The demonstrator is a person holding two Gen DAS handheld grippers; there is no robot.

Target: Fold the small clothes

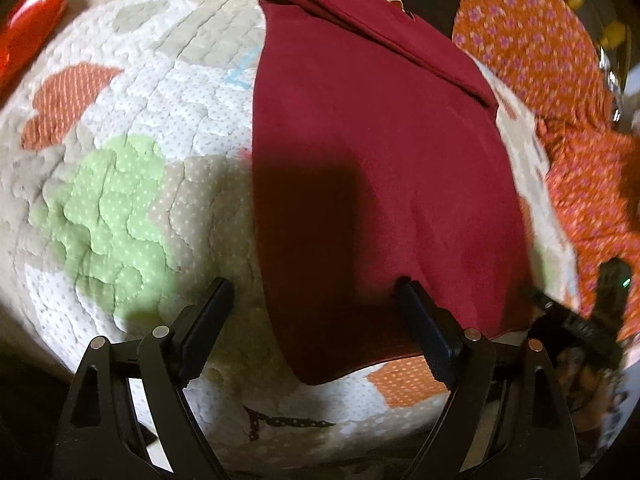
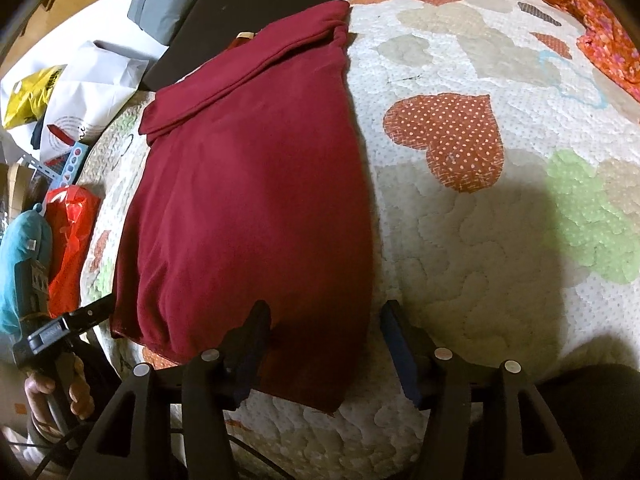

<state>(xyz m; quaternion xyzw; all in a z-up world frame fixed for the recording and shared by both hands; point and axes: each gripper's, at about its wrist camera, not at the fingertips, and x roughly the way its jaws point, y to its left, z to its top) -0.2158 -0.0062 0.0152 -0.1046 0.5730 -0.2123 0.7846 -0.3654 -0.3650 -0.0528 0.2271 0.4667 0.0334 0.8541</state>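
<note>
Left wrist view
- Left gripper [image 1: 316, 292]: jaws spread wide, gripping nothing; its left finger stands over bare quilt, its right finger [image 1: 424, 328] over the near part of the garment.
- Maroon garment [image 1: 380, 152]: folded into a long panel lying flat on the quilt, a turned-over band across its far end, its near corner between the fingers.
- Quilt [image 1: 132, 184]: white, padded, with heart patches in orange, green and beige.
- Orange floral cloth [image 1: 532, 48]: bunched along the right of the garment.
- Red shiny bag [image 1: 32, 24]: at the far left edge of the quilt; contents cannot be told.
- Right gripper [image 1: 576, 312]: seen dimly at the right rim.

Right wrist view
- Right gripper [image 2: 324, 320]: released, jaws apart with the garment's near right edge lying between them; the pads do not press it.
- Maroon garment [image 2: 248, 184]: on the left half of the quilt [image 2: 480, 260].
- Left gripper [image 2: 80, 316]: at the garment's near left corner, held by a hand [image 2: 56, 396].
- White bags [image 2: 96, 92], yellow bag [image 2: 32, 92], red bag [image 2: 68, 236]: heaped left of the quilt, insides hidden.
</note>
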